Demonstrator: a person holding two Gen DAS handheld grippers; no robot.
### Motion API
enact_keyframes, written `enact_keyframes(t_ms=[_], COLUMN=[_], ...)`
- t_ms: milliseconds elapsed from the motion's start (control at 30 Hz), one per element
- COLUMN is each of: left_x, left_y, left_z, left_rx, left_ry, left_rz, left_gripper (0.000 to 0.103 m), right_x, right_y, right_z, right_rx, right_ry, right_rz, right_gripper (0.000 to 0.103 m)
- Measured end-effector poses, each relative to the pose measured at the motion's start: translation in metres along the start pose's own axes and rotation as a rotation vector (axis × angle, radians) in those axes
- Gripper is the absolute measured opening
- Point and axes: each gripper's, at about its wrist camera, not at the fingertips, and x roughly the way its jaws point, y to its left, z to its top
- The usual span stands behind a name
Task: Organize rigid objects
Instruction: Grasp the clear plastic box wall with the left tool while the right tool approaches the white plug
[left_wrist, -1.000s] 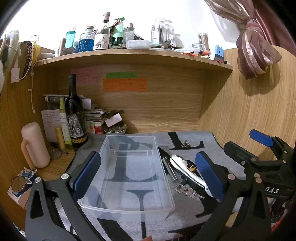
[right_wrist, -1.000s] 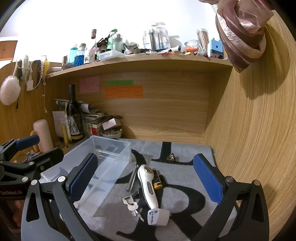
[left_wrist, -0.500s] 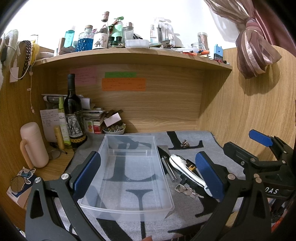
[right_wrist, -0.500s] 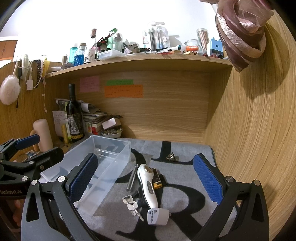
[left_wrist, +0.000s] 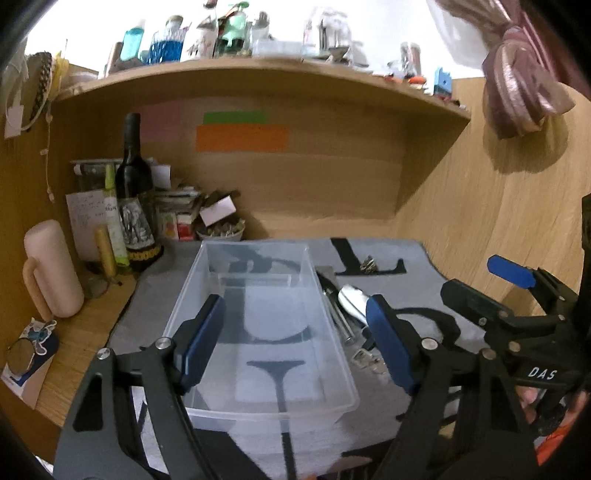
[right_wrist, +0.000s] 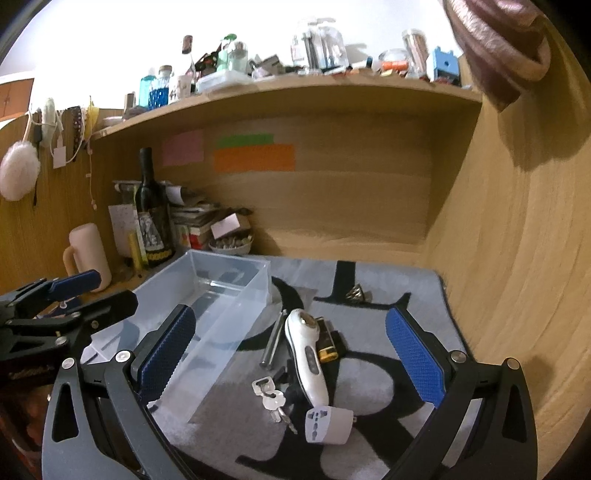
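Observation:
A clear plastic bin (left_wrist: 258, 325) stands empty on the grey mat; it also shows in the right wrist view (right_wrist: 221, 295). Right of it lies a cluster: a white handheld device (right_wrist: 308, 354), a metal cylinder (right_wrist: 272, 343), keys (right_wrist: 271, 395), a white plug adapter (right_wrist: 328, 424), a yellow-black item (right_wrist: 327, 350) and a small metal piece (right_wrist: 356, 293). My left gripper (left_wrist: 295, 339) is open and empty over the bin. My right gripper (right_wrist: 291, 354) is open and empty above the cluster.
A wine bottle (left_wrist: 135, 195), a pink mug (left_wrist: 50, 273), papers and a small bowl (left_wrist: 221, 232) crowd the back left. A cluttered shelf (left_wrist: 258, 70) runs overhead. Wooden walls close the back and right. A curtain (left_wrist: 524, 92) hangs at upper right.
Both grippers have moved forward and down toward the mat. The bin and the cluster look larger and nearer. Nothing was grasped.

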Motion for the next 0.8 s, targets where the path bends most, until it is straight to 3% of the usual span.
enact_keyframes(t_ms=[300,467,633,800], left_x=[0.015,0.032,0.061,0.085], left_y=[0.060,0.093,0.116,0.126], left_z=[0.007,0.011,0.007,-0.001], left_rx=[-0.041,-0.046,-0.059,-0.064], left_ry=[0.079,0.164,0.292,0.394], left_rz=[0.070,0.140,0.106,0.053], left_gripper=[0.068,0.056,0.045,0.034], right_x=[0.025,0.038,0.051,0.072], right_y=[-0.011,-0.021,-0.027,-0.033], right_z=[0.003,0.006,0.009,0.008], right_rx=[0.000,-0.020,-0.047,-0.055], right_ry=[0.091,0.142,0.185,0.264], right_rz=[0.021,0.007,-0.017,-0.010], right_gripper=[0.084,0.083,0.077,0.063])
